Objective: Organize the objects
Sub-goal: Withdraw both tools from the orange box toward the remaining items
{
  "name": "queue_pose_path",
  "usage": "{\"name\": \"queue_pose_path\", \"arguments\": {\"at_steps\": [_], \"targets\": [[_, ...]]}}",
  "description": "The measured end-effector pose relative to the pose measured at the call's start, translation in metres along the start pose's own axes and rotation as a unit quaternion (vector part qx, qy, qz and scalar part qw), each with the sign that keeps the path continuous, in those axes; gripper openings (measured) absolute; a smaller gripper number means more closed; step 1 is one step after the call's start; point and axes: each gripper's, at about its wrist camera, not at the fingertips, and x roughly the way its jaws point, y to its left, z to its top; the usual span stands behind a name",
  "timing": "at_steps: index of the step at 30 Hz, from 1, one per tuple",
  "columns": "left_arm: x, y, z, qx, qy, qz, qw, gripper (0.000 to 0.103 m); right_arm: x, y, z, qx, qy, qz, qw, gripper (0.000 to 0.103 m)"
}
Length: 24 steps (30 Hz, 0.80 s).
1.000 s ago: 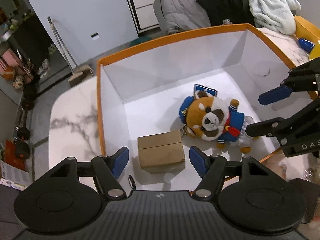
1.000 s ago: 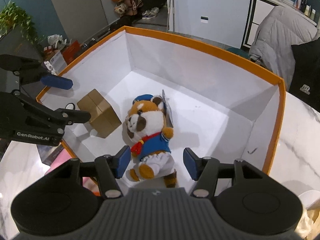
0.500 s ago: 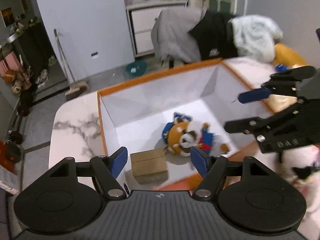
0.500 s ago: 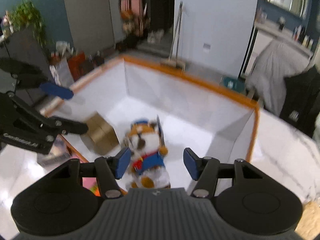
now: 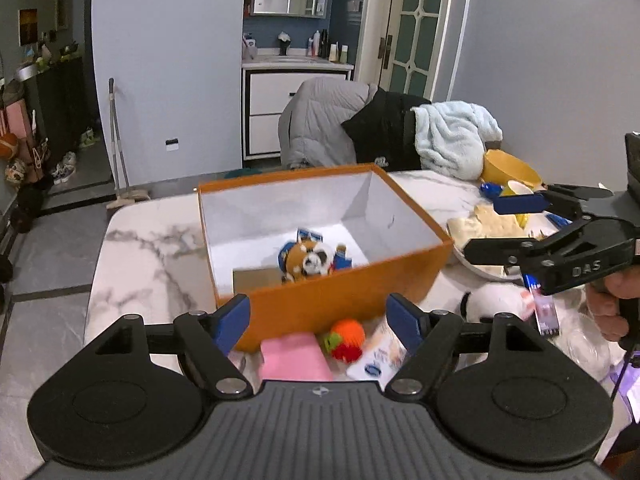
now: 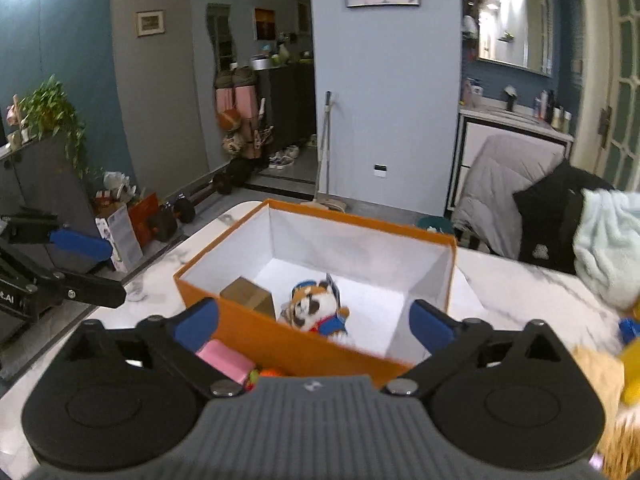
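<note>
An orange box (image 5: 340, 292) with a white inside stands on the marble table (image 5: 152, 248); it also shows in the right wrist view (image 6: 304, 348). In it lie a red panda plush (image 5: 310, 262) (image 6: 316, 308) and a brown cardboard box (image 5: 256, 278) (image 6: 250, 296). My left gripper (image 5: 318, 320) is open and empty, held back in front of the orange box. My right gripper (image 6: 314, 322) is open and empty, also drawn back; it shows at the right in the left wrist view (image 5: 492, 226).
In front of the orange box lie a pink block (image 5: 294, 358), an orange and red knitted toy (image 5: 348, 338) and a white packet (image 5: 378, 362). A white plush (image 5: 496, 298), a yellow bowl (image 5: 508, 168) and a light blue towel (image 5: 456, 140) are to the right.
Both grippers have pulled up and back out of the orange box. They stay open and empty. The plush and the cardboard box stay in the box.
</note>
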Motion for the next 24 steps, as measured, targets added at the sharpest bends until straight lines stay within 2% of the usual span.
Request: {"name": "queue_pose_path", "arguments": {"at_steps": [3, 6, 9, 12, 14, 16, 24], "targets": [[-0.004, -0.005, -0.016, 0.01, 0.004, 0.006, 0.9999, 0.088, -0.009, 0.008, -0.017, 0.012, 0.017, -0.009, 1.0, 0.102], [-0.007, -0.01, -0.035, 0.034, -0.009, 0.009, 0.9993, 0.088, -0.012, 0.015, -0.03, 0.018, 0.031, -0.018, 0.999, 0.102], [-0.005, -0.01, -0.05, 0.043, -0.019, -0.02, 0.9987, 0.088, -0.012, 0.02, -0.044, 0.031, 0.04, -0.032, 0.998, 0.102], [0.002, -0.012, -0.064, 0.046, -0.027, -0.046, 0.9975, 0.088, -0.016, 0.022, -0.061, 0.036, -0.016, -0.054, 0.998, 0.102], [0.011, -0.015, -0.074, 0.058, -0.011, -0.048, 0.9971, 0.088, -0.01, 0.019, -0.066, 0.028, -0.005, -0.065, 0.997, 0.102], [0.019, -0.016, -0.081, 0.063, 0.009, -0.051, 0.9967, 0.088, -0.008, 0.013, -0.072, 0.022, 0.004, -0.059, 0.998, 0.102], [0.044, 0.002, -0.108, 0.035, 0.055, -0.045, 0.9969, 0.088, 0.006, -0.008, -0.084, 0.009, 0.066, -0.046, 0.997, 0.102]]}}
